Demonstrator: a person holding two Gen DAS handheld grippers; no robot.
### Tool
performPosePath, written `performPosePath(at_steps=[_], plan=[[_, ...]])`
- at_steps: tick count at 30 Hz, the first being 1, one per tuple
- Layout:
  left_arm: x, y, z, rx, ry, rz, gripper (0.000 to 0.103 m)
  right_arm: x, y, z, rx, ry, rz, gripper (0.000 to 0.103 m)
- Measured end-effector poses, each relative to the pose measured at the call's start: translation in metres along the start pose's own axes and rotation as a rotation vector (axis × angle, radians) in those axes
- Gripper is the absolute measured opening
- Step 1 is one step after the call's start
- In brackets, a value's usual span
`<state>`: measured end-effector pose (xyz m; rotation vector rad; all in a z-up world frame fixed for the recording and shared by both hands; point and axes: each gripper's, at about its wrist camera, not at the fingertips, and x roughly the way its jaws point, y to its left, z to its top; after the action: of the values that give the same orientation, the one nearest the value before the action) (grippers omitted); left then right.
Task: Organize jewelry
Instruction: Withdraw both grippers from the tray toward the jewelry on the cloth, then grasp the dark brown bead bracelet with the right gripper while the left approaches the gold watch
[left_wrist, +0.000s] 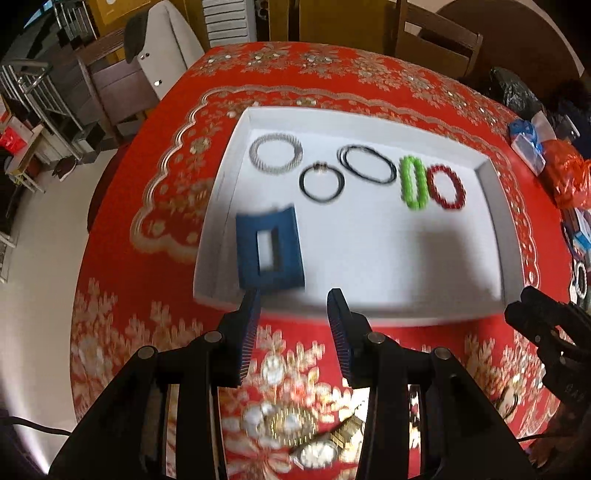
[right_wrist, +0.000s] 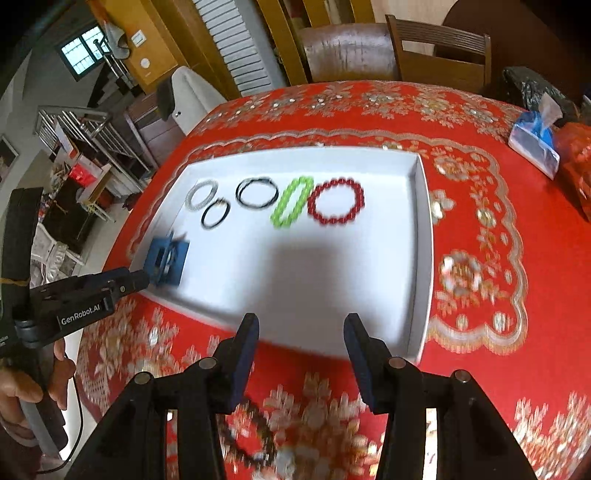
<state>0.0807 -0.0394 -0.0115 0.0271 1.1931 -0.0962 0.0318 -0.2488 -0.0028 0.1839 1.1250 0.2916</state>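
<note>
- Ahead of me, wooden chairs stand at the table's far edge, against yellow-brown wood panelling.
- A white slatted panel leans between the panels.
- On my left, a small barred window lets in daylight.
- A metal rack stands on the pale floor.
- The red floral tablecloth covers the table.

My left gripper hovers with its jaws spread wide; my right gripper likewise gapes, holding nothing.
</note>
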Motion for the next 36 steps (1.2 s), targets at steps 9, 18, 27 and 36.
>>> performPosePath(at_steps=[9, 18, 27, 36], plan=[[-0.020, -0.006, -0.051, -0.011, -0.001, 0.002, 0.049, -0.017, 0.003, -0.058, -0.015, 0.033, 0.001, 0.055], [-0.033, 0.005, -0.095, -0.082, 0.035, -0.056, 0.050, -0.021, 0.002, -0.103, -0.025, 0.077, 0.013, 0.055], [-0.040, 0.044, -0.133, -0.195, 0.076, -0.075, 0.060, 0.006, 0.033, -0.110, -0.122, 0.064, -0.009, 0.055], [-0.035, 0.059, -0.153, -0.214, 0.097, -0.066, 0.061, 0.026, 0.039, -0.107, -0.172, 0.067, -0.111, 0.026]])
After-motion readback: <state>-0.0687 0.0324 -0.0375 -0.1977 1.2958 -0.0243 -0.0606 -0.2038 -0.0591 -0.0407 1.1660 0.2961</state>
